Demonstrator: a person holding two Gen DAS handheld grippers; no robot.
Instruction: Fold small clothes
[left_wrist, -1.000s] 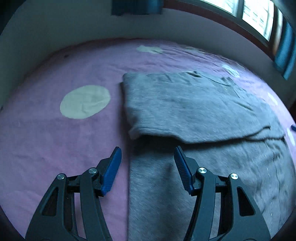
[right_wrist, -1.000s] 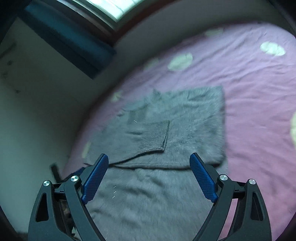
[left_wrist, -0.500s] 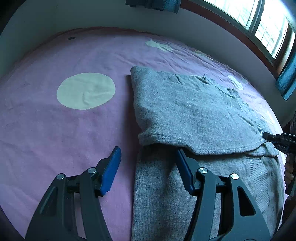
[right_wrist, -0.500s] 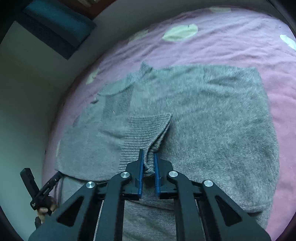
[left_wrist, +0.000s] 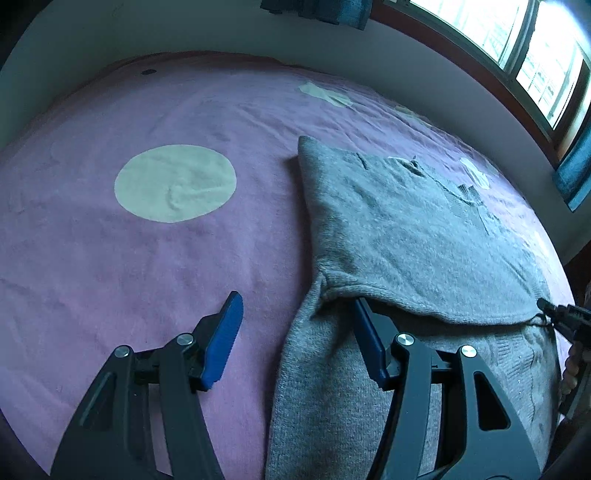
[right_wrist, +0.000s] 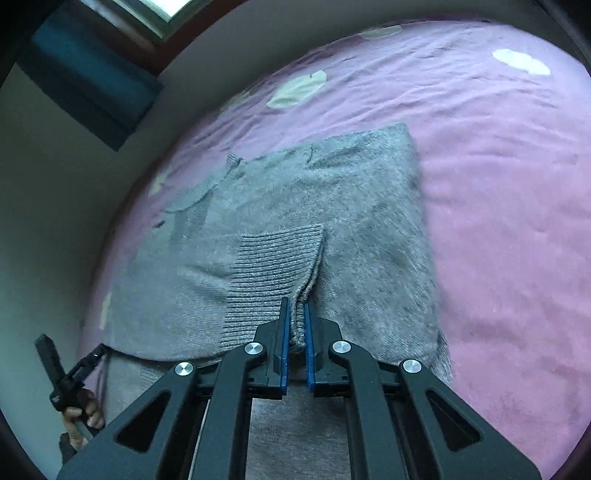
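- The fuzzy grey knit sweater lies folded on the bed's pink cover.
- Right gripper fingers are clenched on its ribbed cuff.
- Left gripper fingers are released, one tucked under the fold.

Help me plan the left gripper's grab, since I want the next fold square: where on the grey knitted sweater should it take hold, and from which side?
Probably the near left corner of the grey knitted sweater's folded upper layer. There the edge lifts off the layer beneath, and one finger of the open left gripper already sits under it. Come in low from the purple bedspread side, matching the right gripper, shut on the ribbed cuff.
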